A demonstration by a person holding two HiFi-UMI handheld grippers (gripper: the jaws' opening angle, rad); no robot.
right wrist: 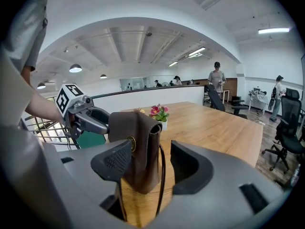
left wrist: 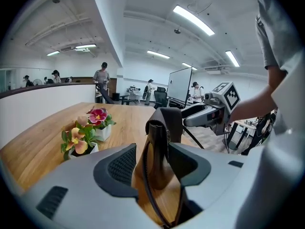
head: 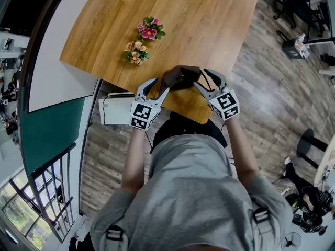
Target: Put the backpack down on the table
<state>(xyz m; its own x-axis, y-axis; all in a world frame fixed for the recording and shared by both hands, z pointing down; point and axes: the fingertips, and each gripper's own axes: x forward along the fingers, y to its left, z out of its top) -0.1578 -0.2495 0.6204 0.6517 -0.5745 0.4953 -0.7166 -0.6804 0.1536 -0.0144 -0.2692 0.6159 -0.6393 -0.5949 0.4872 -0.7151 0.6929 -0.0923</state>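
A small brown leather backpack [head: 180, 77] stands upright on the wooden table [head: 199, 25], close to its near corner. My left gripper [head: 157, 88] is open at the bag's left side and my right gripper [head: 207, 80] is open at its right side. In the left gripper view the backpack [left wrist: 159, 147] stands just beyond the spread jaws of the left gripper [left wrist: 157, 159], its thin straps trailing between them, and no pad presses on it. In the right gripper view the backpack [right wrist: 136, 147] stands ahead of the right gripper [right wrist: 151, 161], nearer the left pad.
Two small pots of flowers [head: 149, 30] [head: 136, 51] stand on the table behind the bag. A white box [head: 115, 109] sits on the floor by the table's left edge. Office chairs [head: 293, 4] and several people are farther off in the room.
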